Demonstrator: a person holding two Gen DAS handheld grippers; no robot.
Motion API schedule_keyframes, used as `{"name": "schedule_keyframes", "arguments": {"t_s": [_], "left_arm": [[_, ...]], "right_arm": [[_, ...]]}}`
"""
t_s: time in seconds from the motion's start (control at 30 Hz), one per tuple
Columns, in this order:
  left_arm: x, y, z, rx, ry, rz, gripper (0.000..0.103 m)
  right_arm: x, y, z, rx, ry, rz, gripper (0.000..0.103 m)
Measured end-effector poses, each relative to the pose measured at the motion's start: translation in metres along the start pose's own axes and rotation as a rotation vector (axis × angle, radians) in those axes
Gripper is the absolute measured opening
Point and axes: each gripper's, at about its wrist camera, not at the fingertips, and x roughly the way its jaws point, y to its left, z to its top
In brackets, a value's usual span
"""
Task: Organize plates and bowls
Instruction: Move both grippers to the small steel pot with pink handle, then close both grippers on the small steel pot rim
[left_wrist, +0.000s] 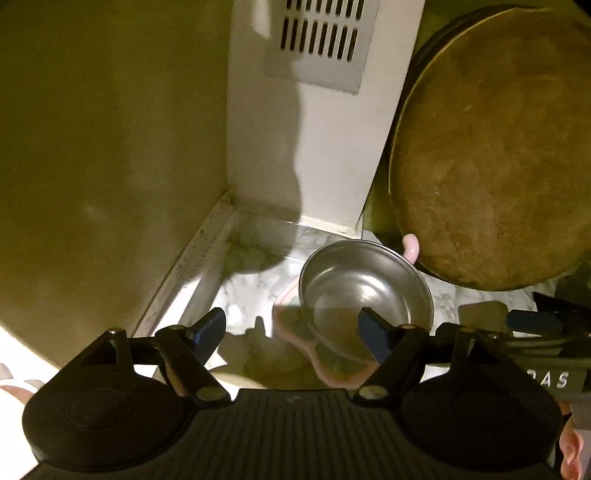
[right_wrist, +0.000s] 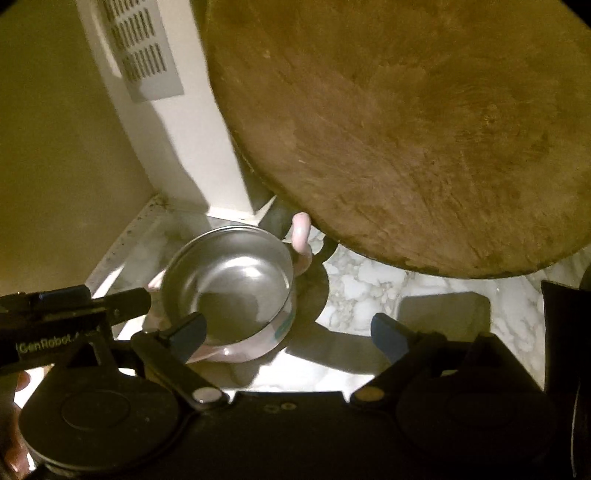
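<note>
Bowl (left_wrist: 364, 295): steel, shiny, upright, nested in a pink dish; in the counter corner, near the white pillar and just in front of the round board; empty inside as far as the reflections allow.
Pink dish (left_wrist: 295, 332): under the bowl, wavy rim showing at the near side and at the left; one pink lobe sticking up behind the bowl, beside the board's lower edge; in the right wrist view a teal mark on its near wall.
Left gripper (left_wrist: 295, 332): jaws wide apart, nothing held; right finger (left_wrist: 375, 334) in front of the bowl's near rim, touching or not cannot be told; left finger over bare counter, well clear of the dish.
Right gripper (right_wrist: 290, 332): jaws spread very wide, nothing between the pads; left finger (right_wrist: 188, 334) overlapping the bowl's near-left rim, contact unclear; right finger over bare marble, apart from everything.
Counter (right_wrist: 369, 284): white marble with grey veins, brightly lit near the grippers, shadowed in the corner.
Board (right_wrist: 406, 129): large, round, brown, worn surface, leaning upright at the right, lower edge on the counter behind the bowl.
Pillar (left_wrist: 332, 147): white, with a slotted vent panel high up, standing in the corner behind the bowl.
Wall (left_wrist: 110, 147): yellowish, plain, at the left, meeting the counter along a speckled strip.
Grippers to each other: side by side, left one's arm visible at the left edge of the right wrist view.
</note>
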Motion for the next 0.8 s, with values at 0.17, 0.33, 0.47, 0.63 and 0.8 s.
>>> {"name": "schedule_keyframes", "arguments": {"t_s": [0.17,0.33,0.47,0.63,0.8], "left_arm": [[0.026,0.002,0.013,-0.023,0.044,0.004,0.078],[0.052,0.005,0.023,-0.043,0.092,0.005,0.078],[0.067,0.002,0.028,-0.034,0.109,0.011,0.078],[0.081,-0.003,0.028,-0.013,0.13,0.009,0.078],[0.087,-0.004,0.029,-0.007,0.133,0.008,0.064]], "right_arm": [[0.021,-0.007,0.006,0.03,0.033,-0.006,0.087],[0.035,-0.009,0.008,0.045,0.048,0.002,0.084],[0.045,-0.007,0.008,0.04,0.063,0.002,0.079],[0.054,-0.004,0.008,0.03,0.089,0.018,0.062],[0.058,-0.002,0.008,0.024,0.093,0.02,0.055]]}}
